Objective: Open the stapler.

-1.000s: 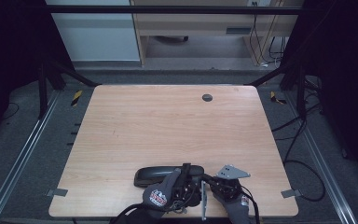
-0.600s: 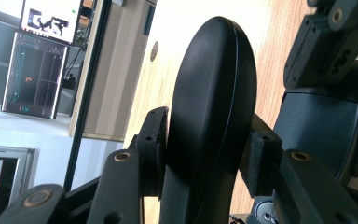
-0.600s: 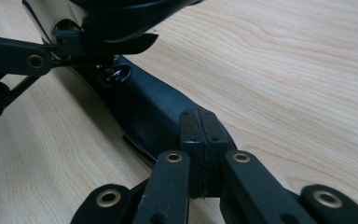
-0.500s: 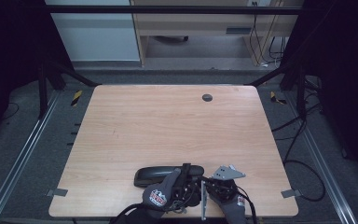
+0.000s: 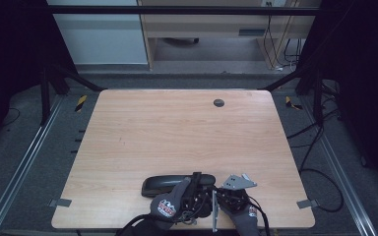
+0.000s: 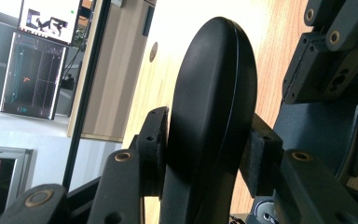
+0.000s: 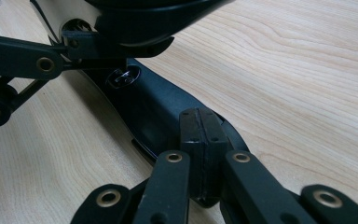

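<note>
So, nearest the front edge of the table (image 5: 128,128) sit both hands — the left gripper (image 6: 205,154) has its jaws clamped on either side of a black glasses case (image 5: 170,183), pads pressed flat against the shell. Just beside it, the right gripper (image 7: 200,135) has its jaws fully closed, pad to pad, tips resting on the case's open lower half. Farther back, near the far edge, sits a small round grommet (image 5: 219,103).

A light wooden table (image 5: 177,142) with rounded corners carries a long black case (image 5: 170,183) lying flat near its near edge. A small dark round grommet (image 5: 218,103) sits near the far edge, right of centre.
</note>
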Motion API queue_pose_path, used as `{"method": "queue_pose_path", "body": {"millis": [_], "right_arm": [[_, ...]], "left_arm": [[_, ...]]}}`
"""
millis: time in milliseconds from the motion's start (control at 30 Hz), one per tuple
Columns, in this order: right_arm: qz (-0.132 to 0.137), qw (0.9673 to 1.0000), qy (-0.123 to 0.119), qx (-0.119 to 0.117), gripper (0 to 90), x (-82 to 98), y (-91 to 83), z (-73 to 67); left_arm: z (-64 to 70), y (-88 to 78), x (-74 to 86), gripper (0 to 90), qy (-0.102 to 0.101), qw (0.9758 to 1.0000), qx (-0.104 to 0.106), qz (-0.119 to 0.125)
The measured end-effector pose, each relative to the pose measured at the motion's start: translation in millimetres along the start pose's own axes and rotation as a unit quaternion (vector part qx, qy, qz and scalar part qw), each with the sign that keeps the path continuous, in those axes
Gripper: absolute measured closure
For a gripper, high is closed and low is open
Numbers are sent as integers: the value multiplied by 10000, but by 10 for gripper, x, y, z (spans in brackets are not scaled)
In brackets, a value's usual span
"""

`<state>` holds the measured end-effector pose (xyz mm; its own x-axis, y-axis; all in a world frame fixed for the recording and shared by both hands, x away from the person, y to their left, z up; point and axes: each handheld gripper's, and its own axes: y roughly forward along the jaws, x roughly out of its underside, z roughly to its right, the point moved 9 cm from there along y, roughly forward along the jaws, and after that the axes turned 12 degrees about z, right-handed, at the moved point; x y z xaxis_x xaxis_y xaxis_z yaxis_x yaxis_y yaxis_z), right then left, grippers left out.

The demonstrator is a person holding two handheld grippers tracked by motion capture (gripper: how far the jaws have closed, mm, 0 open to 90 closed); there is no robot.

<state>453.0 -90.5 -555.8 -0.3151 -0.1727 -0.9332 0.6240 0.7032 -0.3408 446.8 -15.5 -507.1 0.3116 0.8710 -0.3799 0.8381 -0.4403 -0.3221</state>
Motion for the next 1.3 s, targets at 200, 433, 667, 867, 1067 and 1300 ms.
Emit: {"method": "queue_pose_path", "body": {"millis": [200,433,667,867,1067,1300], "right_arm": [[-5,10000,30,8,900,-1,9,-13],[2,10000,48,16,900,-3,16,-11],[5,10000,50,26,900,-3,16,-8],[11,10000,48,44,900,-4,14,-2],[2,10000,62,63,900,-2,10,1],[10,10000,34,61,900,-3,12,4]], "left_arm": [[-29,-11,-2,570,-2,10000,1,6],[-74,-43,-5,573,-173,9998,-8,41],[-145,-76,-9,577,-189,9997,-75,94],[-216,-114,-3,581,-236,9996,-110,124],[-286,-157,5,586,-328,9993,-140,150],[-358,-197,15,589,-486,9985,-160,195]]}}
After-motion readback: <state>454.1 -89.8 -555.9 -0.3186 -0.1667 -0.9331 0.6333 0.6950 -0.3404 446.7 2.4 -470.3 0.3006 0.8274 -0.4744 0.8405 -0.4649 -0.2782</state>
